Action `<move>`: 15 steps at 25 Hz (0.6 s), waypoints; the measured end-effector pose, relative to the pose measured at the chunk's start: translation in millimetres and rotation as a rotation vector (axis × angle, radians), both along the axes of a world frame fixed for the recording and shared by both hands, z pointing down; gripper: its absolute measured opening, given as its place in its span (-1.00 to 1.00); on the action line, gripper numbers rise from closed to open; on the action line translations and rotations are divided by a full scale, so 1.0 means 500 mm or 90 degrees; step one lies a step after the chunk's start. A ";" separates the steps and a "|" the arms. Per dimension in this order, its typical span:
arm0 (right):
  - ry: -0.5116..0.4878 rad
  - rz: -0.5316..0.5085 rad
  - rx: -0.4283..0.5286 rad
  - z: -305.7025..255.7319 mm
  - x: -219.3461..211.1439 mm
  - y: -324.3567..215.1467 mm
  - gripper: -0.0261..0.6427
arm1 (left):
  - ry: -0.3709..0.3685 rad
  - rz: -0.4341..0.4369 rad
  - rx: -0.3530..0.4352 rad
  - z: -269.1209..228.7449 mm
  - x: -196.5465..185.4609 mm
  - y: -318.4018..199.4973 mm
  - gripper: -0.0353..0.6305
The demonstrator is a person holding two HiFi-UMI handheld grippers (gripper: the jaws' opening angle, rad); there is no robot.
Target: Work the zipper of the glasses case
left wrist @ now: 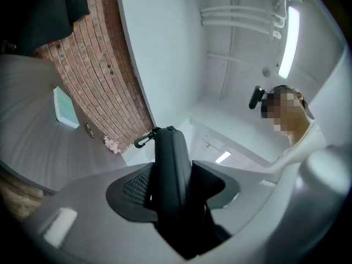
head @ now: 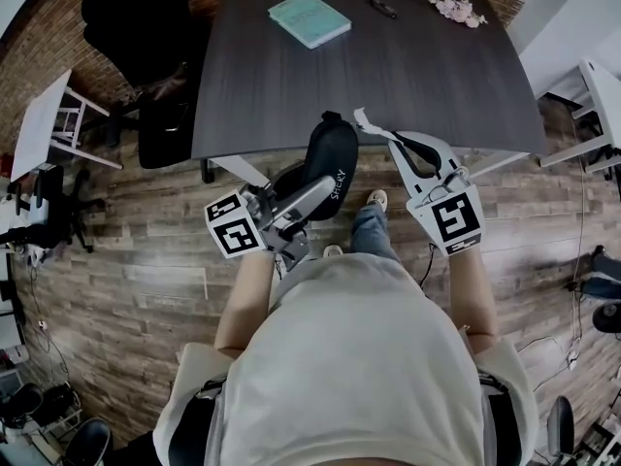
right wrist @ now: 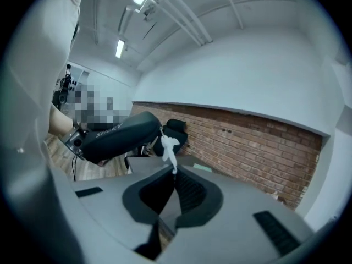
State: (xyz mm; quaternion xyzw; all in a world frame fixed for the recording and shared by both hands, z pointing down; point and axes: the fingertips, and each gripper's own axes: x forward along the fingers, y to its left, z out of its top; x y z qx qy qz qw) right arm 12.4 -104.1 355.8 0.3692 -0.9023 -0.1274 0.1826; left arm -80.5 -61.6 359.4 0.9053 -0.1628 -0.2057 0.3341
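The glasses case [head: 330,163] is off the table, held in the air just in front of the near edge of the dark wood-grain table [head: 408,76]. It is a black, oval, hard-looking shell with a matte skin, pale lettering on its side and a small snap hook [left wrist: 144,139] at its far end. The left gripper [head: 312,194] clamps it across its narrow body with ribbed pads, probably to keep it steady against a pull. The right gripper [head: 388,136] has its jaws fully together on a thin, white, crumpled strip [right wrist: 168,147] that runs up to the case's rim. The strip likely serves as the zipper pull, since a small tab would be hard to pinch.
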 end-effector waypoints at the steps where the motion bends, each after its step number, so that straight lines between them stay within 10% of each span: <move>1: -0.015 -0.001 -0.015 0.010 -0.003 0.005 -0.91 | 0.018 -0.006 -0.006 -0.003 -0.004 -0.006 -0.24; 15: -0.084 -0.052 -0.186 0.154 -0.064 0.068 -0.91 | 0.027 -0.091 -0.015 -0.017 -0.010 -0.120 -0.22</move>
